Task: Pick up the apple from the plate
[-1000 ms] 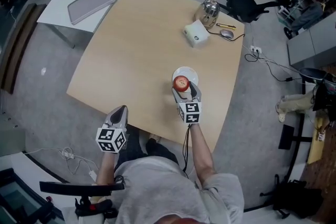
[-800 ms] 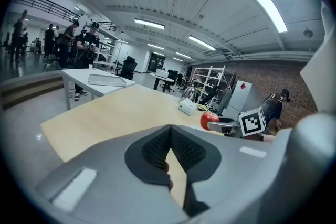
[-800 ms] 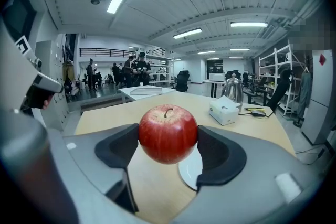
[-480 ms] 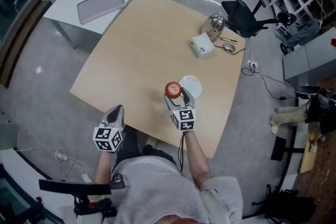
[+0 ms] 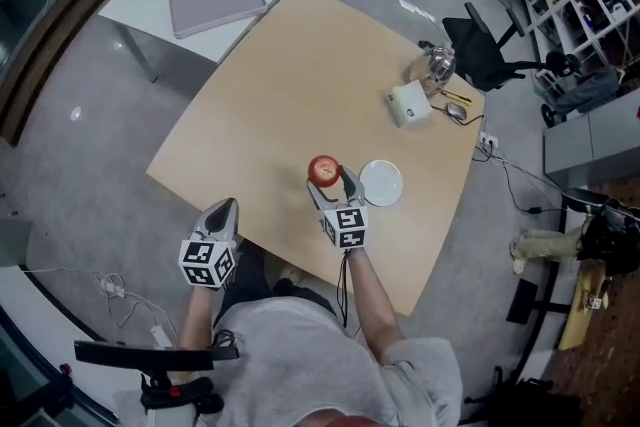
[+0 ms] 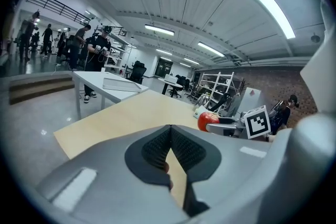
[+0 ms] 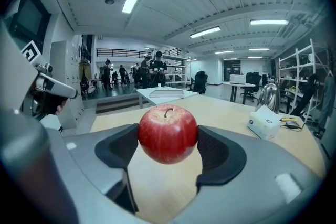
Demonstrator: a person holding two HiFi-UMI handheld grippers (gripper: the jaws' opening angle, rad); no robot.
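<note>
- The right gripper [image 5: 328, 177] has its jaws clamped on the apple [image 5: 323, 169], one pad on each side of the fruit.
- In the right gripper view the apple [image 7: 168, 134] is red, stem up, and fills the gap between the pads of that gripper [image 7: 168, 139]; its underside hangs clear of the table [image 7: 157, 191].
- The plate [image 5: 381, 183] is white, round and bare, and lies on the tan table [image 5: 300, 85] near its front edge.
- The apple is just left of the plate, off it and not touching it.
- The left gripper [image 5: 226, 207] is well to the left of the plate, beyond the table's front edge.
- In the left gripper view its jaws are pressed together at the tips [image 6: 170, 136], with nothing between them.
- That view also shows the apple [image 6: 208, 120] in the right gripper [image 6: 223, 126], held above the tabletop.
- A white tissue box [image 5: 408, 104] stands on the table behind the plate, well apart from it.
- A metal kettle [image 5: 436, 65] stands just behind the box, farther from the plate.
- A mouse [image 5: 457, 111] lies to the right of the box, near the table's edge.
- A grey tray [image 5: 216, 4] lies on a white side table [image 5: 140, 0], far behind and left of the plate.
</note>
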